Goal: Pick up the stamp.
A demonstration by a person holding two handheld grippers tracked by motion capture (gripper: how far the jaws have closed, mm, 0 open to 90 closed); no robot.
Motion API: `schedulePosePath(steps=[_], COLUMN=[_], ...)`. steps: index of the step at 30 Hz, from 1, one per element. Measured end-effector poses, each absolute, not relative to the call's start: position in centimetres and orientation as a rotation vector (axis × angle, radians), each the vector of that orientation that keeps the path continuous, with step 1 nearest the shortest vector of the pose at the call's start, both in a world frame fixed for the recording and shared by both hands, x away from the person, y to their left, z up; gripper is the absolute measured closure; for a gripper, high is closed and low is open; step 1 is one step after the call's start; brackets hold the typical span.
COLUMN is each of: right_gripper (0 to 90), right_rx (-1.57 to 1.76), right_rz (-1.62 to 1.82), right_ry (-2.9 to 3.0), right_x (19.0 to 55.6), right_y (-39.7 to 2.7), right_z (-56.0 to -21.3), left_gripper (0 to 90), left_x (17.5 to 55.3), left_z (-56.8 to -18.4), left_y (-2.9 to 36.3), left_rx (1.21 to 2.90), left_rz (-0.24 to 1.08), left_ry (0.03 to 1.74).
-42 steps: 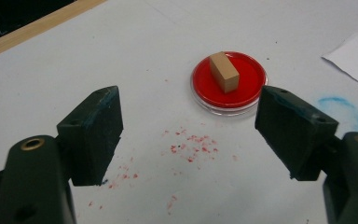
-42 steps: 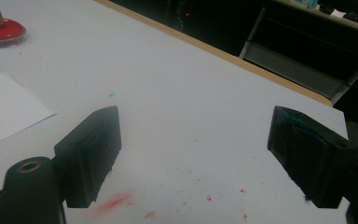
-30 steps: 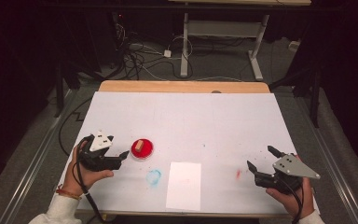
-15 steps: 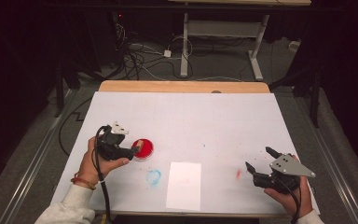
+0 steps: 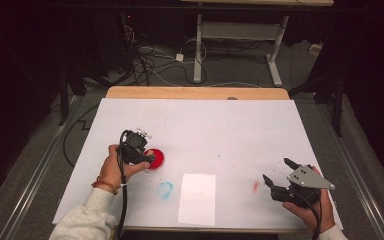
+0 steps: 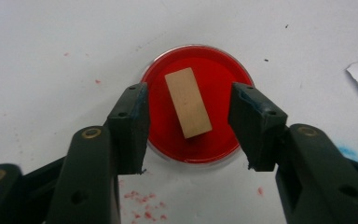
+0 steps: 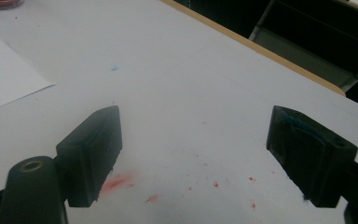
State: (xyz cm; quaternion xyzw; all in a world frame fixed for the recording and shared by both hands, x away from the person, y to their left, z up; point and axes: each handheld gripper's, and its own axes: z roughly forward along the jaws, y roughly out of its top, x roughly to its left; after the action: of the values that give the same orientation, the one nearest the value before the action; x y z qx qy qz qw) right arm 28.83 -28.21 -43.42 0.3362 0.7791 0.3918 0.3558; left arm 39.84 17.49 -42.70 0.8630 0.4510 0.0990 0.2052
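Jaws of our left gripper have just been closing and straddle a small wooden block, not yet touching it. That block lies in a red dish on the white bench. Our right gripper hovers wide open, well apart, near a paper sheet.

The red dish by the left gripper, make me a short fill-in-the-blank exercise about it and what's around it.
1. A small ____ block lies in the red dish.
2. The left gripper has just been closing; its fingers stand on either side of the block without ____ it.
3. The right gripper has ____ between its fingers.
4. Near the table's front edge lies a white ____.

Missing words: wooden; touching; nothing; sheet of paper
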Motion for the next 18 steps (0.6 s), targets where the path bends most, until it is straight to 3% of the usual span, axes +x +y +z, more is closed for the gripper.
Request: schedulePosePath(steps=[18], right_gripper=[18.6], right_rx=[0.849], right_rz=[1.008], right_ry=[2.027], right_x=[28.77], right_y=[-28.13], right_z=[-43.41], left_gripper=[73.6], left_x=[40.15], left_z=[-43.10], left_y=[16.93], left_rx=[2.450], left_rz=[0.276], left_ry=[1.225])
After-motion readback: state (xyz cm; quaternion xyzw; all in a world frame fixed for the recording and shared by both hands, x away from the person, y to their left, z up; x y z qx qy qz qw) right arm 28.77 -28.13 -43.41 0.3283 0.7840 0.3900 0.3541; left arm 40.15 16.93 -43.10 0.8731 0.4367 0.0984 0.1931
